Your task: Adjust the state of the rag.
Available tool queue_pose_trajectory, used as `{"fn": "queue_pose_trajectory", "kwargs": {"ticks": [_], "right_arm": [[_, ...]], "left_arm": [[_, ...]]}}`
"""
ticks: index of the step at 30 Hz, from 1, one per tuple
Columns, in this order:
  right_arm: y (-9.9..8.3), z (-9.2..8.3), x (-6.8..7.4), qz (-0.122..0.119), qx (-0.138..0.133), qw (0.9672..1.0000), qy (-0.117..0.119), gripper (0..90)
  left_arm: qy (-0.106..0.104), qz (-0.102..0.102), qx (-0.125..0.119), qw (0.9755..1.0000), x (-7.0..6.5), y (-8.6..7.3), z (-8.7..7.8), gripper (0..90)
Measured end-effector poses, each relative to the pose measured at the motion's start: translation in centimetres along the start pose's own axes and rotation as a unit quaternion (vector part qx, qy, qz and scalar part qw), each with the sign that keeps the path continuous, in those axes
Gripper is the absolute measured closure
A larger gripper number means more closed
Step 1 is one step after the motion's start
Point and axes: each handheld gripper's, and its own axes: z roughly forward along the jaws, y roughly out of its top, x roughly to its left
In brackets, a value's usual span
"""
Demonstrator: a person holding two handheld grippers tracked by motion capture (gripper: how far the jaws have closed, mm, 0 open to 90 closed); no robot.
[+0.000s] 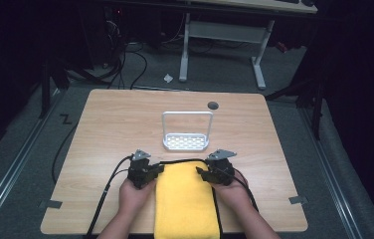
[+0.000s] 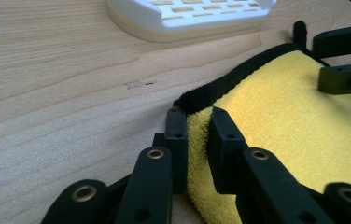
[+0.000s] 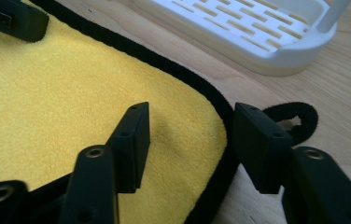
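A yellow cloth (image 1: pixel 185 199) with black trim lies folded on the table's near side, between my two grippers. My left gripper (image 2: pixel 198 140) is shut on the cloth's far left corner, with the yellow pile squeezed between its pads; from above, the left gripper (image 1: pixel 157 169) sits at the cloth's left edge. At the far right corner, my right gripper (image 3: pixel 190 140) stands open, its jaws wide apart on either side of the black trim and not pressing it. A small black hanging loop (image 3: pixel 299 114) sticks out just beyond that corner.
A white slotted rack (image 1: pixel 186 142) with a tall wire handle stands just beyond the cloth, close to both grippers. The wooden table (image 1: pixel 115 129) has a round dark grommet (image 1: pixel 213 105) near its far edge. A desk frame (image 1: pixel 225 30) stands behind on the floor.
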Motion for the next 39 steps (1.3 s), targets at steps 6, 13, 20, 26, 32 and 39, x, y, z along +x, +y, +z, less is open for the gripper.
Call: {"fn": "queue_pose_trajectory", "kwargs": {"ticks": [6, 13, 20, 26, 32, 39], "right_arm": [[-0.1, 0.4, 0.6, -0.019, 0.001, 0.9994, -0.029, 40.2], [0.0, 0.7, 0.5, 0.0, 0.005, 0.9993, -0.036, 44.0], [-0.1, 0.5, 1.2, -0.004, 0.004, 0.9997, -0.024, 65.9], [-0.3, 0.4, 1.9, -0.009, -0.002, 0.9999, -0.012, 78.1], [-0.4, 0.4, 2.1, -0.013, -0.014, 0.9998, -0.003, 80.9], [-0.6, -0.3, 1.8, -0.009, -0.035, 0.9993, -0.004, 80.9]], "left_arm": [[0.001, 0.001, -0.001, 1.0, -0.1, 0.0, 0.0, 78.2], [0.001, 0.001, -0.001, 1.0, -0.2, -0.1, -0.1, 77.4], [0.001, 0.002, -0.001, 1.0, -0.2, -0.1, -0.1, 77.3], [-0.001, 0.001, 0.0, 1.0, -0.1, -0.1, -0.1, 77.4], [-0.001, -0.002, -0.001, 1.0, -0.1, -0.2, -0.2, 77.4], [-0.009, -0.003, -0.009, 0.9999, 0.0, -0.1, -0.4, 79.5]]}}
